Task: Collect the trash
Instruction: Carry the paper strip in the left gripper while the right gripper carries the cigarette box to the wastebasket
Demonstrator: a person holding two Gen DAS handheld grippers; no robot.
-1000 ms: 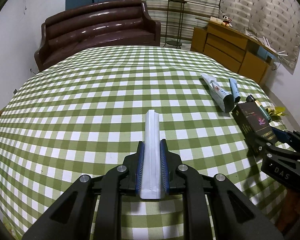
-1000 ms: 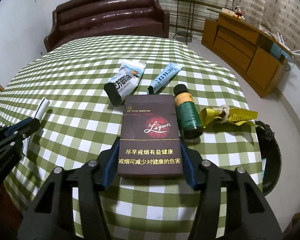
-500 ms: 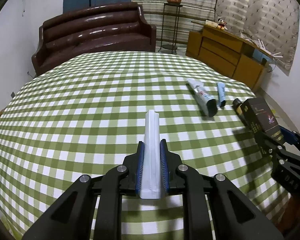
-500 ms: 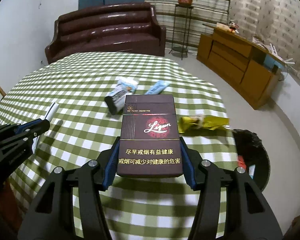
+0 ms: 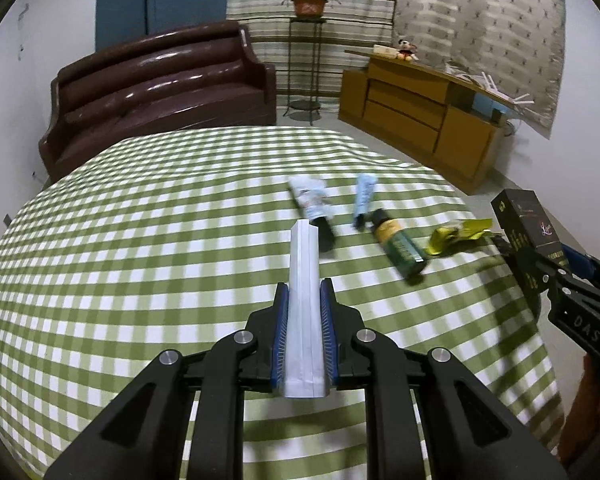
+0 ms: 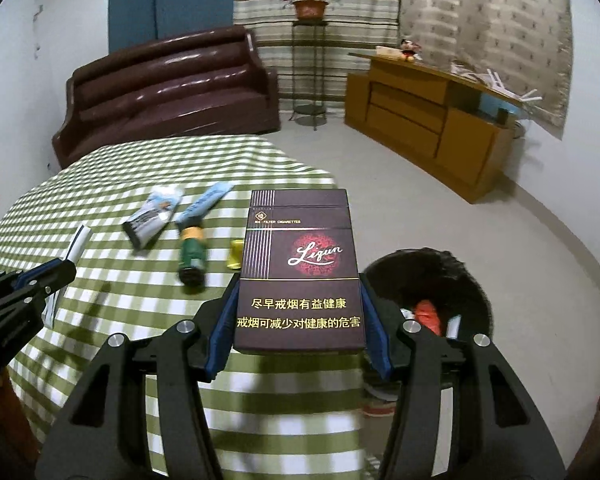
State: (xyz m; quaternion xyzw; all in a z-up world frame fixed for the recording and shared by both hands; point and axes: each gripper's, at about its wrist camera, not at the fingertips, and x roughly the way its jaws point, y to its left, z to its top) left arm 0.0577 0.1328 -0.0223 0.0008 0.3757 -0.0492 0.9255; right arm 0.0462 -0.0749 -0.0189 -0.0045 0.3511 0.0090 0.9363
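My left gripper (image 5: 304, 292) is shut on a white folded paper pack (image 5: 305, 304) and holds it above the green checked table (image 5: 140, 264). My right gripper (image 6: 298, 284) is shut on a dark cigarette box (image 6: 300, 268), lifted off the table near its right edge; the box also shows in the left wrist view (image 5: 526, 220). On the table lie a blue-white tube (image 5: 310, 200), a thin light-blue tube (image 5: 363, 196), a green bottle (image 5: 400, 246) and a yellow wrapper (image 5: 458, 234). A black trash bin (image 6: 432, 300) with trash inside stands on the floor below and to the right of the box.
A brown sofa (image 5: 160, 92) stands beyond the table. A wooden cabinet (image 5: 424, 116) is at the back right, a plant stand (image 5: 308, 56) between them. Bare floor (image 6: 400, 200) lies right of the table.
Both grippers have risen and pulled back from the table. The right gripper has swung right with the cigarette box, so the trash bin is now in fuller view.
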